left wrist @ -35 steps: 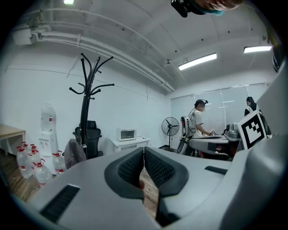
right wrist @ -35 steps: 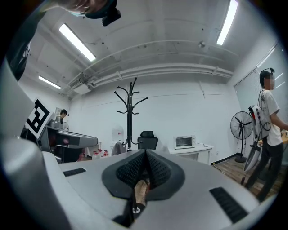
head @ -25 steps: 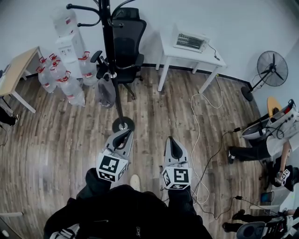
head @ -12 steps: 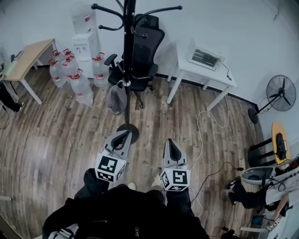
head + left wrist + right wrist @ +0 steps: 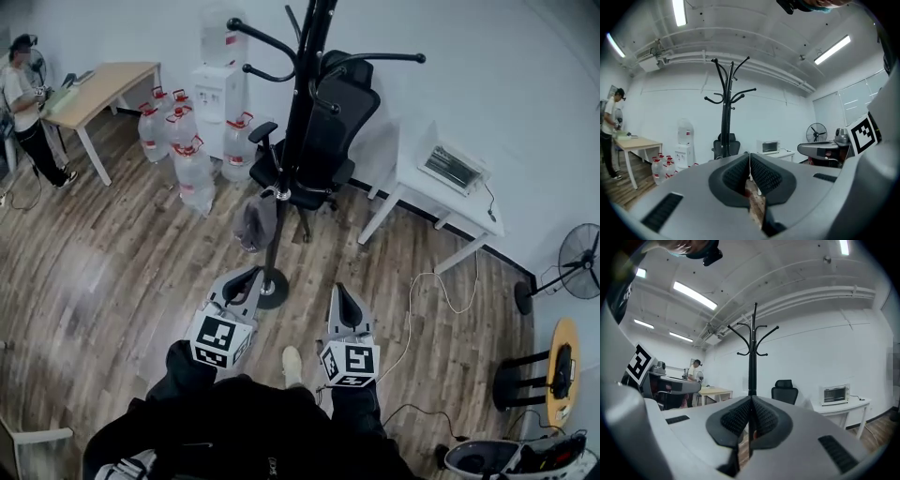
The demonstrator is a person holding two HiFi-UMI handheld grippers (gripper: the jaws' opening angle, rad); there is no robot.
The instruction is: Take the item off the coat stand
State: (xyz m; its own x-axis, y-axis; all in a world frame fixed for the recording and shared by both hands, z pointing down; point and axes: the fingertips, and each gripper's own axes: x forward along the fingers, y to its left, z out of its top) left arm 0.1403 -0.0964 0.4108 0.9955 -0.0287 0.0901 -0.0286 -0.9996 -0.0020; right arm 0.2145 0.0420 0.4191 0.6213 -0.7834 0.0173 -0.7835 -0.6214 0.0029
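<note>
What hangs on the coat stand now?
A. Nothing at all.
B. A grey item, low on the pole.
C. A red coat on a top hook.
B: the head view shows a grey item hanging low on the coat stand.

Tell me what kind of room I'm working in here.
Probably an office or lab workroom: a black office chair behind the black metal coat stand, clear red-capped water jugs beside a white water dispenser, and a pale wooden desk.

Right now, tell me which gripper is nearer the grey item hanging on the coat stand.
Left. The left gripper sits just below the grey item in the head view; the right gripper is farther off to its lower right.
</note>
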